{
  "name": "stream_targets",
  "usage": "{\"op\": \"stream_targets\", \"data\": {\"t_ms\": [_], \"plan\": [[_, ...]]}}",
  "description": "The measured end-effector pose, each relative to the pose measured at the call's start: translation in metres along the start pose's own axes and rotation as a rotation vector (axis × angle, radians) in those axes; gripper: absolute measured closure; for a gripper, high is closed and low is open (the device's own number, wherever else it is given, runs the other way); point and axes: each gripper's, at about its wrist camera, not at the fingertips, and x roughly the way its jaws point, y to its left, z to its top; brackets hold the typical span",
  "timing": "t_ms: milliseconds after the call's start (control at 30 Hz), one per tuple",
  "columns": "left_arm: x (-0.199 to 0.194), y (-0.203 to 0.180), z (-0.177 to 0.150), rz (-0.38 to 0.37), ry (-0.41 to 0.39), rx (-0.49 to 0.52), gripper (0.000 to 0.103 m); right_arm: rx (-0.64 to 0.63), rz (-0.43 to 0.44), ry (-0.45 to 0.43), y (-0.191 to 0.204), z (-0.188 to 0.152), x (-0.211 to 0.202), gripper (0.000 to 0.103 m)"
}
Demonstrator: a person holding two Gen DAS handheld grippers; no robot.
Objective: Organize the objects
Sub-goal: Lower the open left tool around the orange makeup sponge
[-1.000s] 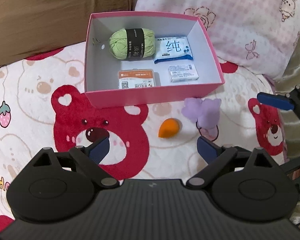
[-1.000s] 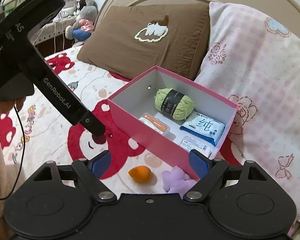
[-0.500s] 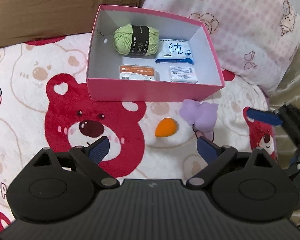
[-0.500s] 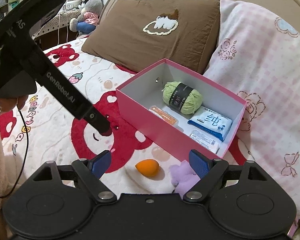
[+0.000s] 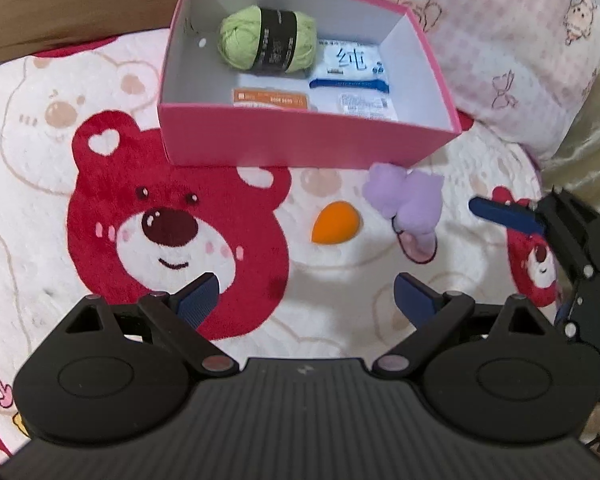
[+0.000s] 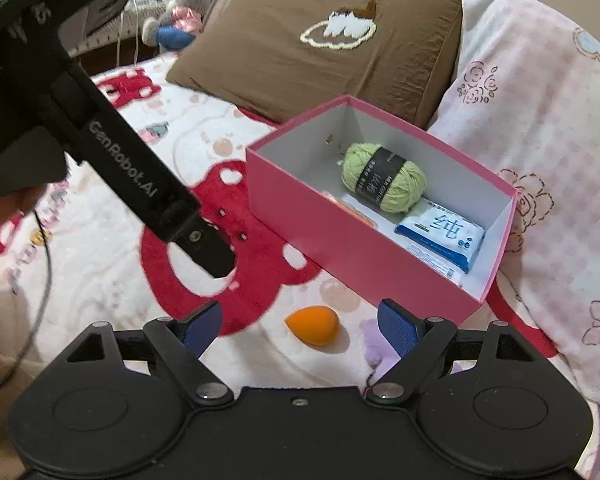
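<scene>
1. Both your left hand-held gripper [image 5: 306, 294] and right hand-held gripper [image 6: 300, 322] gape empty above the bed.
2. The orange sponge [image 5: 335, 222] and what looks like a purple plush [image 5: 406, 202] lie beside the pink box [image 5: 300, 142]; grasp one next.

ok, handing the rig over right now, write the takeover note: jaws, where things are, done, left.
Left gripper: jaws open, empty, above the blanket.
Right gripper: jaws open, empty.
Pink box holds green yarn, a blue-and-white packet, an orange-labelled pack and a small white packet.
Left: orange sponge and purple plush lie on the blanket in front of the box; they probably go in next.
</scene>
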Motion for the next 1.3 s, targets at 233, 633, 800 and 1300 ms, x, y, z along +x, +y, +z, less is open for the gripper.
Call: {"op": "stream_targets", "data": {"t_ms": [233, 633, 800, 1300], "plan": [[0.031, 0.006, -0.010, 0.039, -0.093, 0.000, 0.008, -0.078, -0.044, -0.006, 0.005, -0.011, 0.032, 0.016], [0.065, 0.008, -0.018, -0.025, -0.153, 0.013, 0.009, 0.056, -0.112, -0.059, 0.000, -0.043, 0.075, 0.015], [0.062, 0.013, -0.017, -0.043, -0.236, 0.062, 0.008, 0.091, -0.136, -0.078, 0.000, -0.051, 0.086, 0.016], [0.097, 0.004, -0.016, -0.146, -0.178, 0.045, 0.011, 0.099, -0.095, -0.114, 0.004, -0.059, 0.105, 0.025]]}}
